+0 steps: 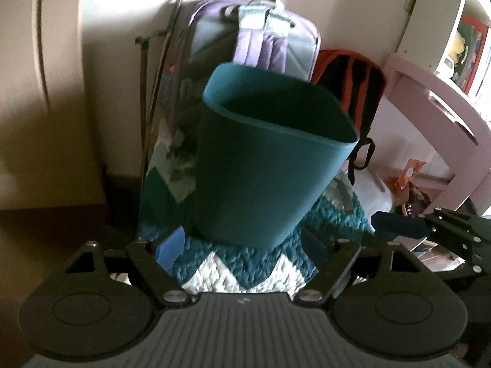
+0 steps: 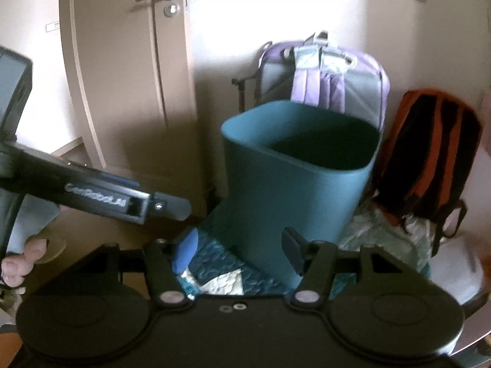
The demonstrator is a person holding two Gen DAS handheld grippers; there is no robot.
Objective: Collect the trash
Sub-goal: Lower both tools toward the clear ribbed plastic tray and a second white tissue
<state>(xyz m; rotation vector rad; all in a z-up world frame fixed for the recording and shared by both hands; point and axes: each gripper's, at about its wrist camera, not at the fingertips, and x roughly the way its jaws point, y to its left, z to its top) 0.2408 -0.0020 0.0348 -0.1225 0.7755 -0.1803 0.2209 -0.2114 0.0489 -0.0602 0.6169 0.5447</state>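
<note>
A teal plastic waste bin [image 1: 264, 159] stands on a teal-and-white quilted blanket [image 1: 245, 273], straight ahead in both wrist views; it also shows in the right wrist view [image 2: 294, 190]. Its inside is dark and I cannot see any contents. My left gripper [image 1: 242, 245] is open and empty, just short of the bin's base. My right gripper [image 2: 239, 251] is open and empty, its right finger close to the bin's lower wall. No loose trash shows between the fingers.
A purple backpack [image 2: 322, 73] and an orange-black backpack [image 2: 429, 153] lean on the wall behind the bin. A closed door [image 2: 122, 61] is at left. A pink desk [image 1: 445, 128] with bags and wrappers [image 1: 408, 184] beneath stands at right.
</note>
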